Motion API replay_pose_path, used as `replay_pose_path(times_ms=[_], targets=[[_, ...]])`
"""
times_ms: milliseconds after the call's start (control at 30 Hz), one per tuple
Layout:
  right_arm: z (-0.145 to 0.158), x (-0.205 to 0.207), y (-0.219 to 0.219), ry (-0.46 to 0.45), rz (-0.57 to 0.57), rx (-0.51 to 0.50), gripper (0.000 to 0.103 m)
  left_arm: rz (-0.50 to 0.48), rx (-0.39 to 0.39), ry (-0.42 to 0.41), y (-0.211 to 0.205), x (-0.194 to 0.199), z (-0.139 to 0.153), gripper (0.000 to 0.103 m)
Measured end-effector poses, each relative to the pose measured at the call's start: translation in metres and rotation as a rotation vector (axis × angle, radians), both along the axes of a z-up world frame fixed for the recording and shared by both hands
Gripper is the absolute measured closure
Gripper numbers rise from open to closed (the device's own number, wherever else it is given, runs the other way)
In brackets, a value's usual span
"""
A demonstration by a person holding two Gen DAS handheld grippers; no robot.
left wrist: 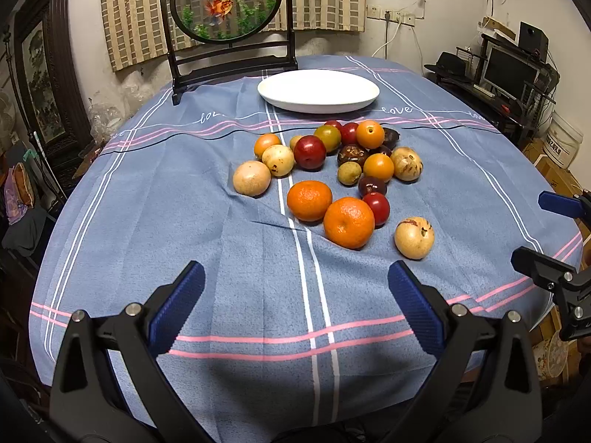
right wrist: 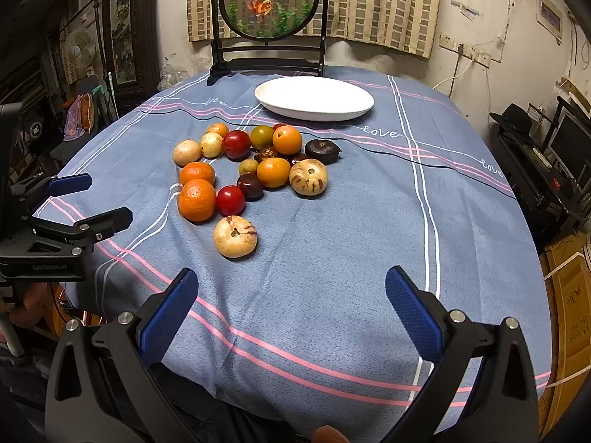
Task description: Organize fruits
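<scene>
Left gripper (left wrist: 295,288) and right gripper (right wrist: 291,291) both spread wide, empty, above cloth (left wrist: 258,277); fruit pile (left wrist: 332,170) near plate (left wrist: 317,90).

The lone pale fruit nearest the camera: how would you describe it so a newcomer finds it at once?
Start at the white plate on the blue tablecloth; the fruit pile lies in front of it. The speckled pale fruit sits apart on the pile's near edge, just past the two oranges, cream-skinned with brown streaks.

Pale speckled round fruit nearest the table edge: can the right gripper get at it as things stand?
Probably yes. The pale speckled round fruit sits apart from the pile, with bare blue striped tablecloth between it and the open right gripper.
</scene>
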State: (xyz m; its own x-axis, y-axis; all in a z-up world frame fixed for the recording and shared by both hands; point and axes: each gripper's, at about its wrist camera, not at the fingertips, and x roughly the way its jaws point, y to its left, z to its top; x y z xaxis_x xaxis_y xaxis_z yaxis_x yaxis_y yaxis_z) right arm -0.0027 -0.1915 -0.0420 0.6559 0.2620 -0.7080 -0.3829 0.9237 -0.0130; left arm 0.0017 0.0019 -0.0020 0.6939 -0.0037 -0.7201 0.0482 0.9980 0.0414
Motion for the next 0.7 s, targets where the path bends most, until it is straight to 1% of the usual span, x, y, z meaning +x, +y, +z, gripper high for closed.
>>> replay_pose_path(times_ms=[700], targets=[[-0.0010,0.0017,-0.0020,0.010,-0.008,0.006,0.001,0.000,-0.002,0.006,0.0010,0.0003,-0.0017,0.002]])
